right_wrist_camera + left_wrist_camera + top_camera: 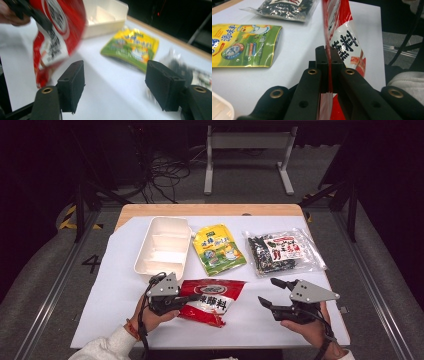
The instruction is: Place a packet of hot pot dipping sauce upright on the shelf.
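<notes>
While our left claw (192,298) clamped the red pouch (214,300) by its edge at the counter's (115,295) near side, our right claw (270,292) stood open and empty beside it. Its own view caught the pouch's barcode side (53,37).

Black characters 蘸料 on the red sauce packet (347,42); a painted 4 on the floor (91,263).
</notes>
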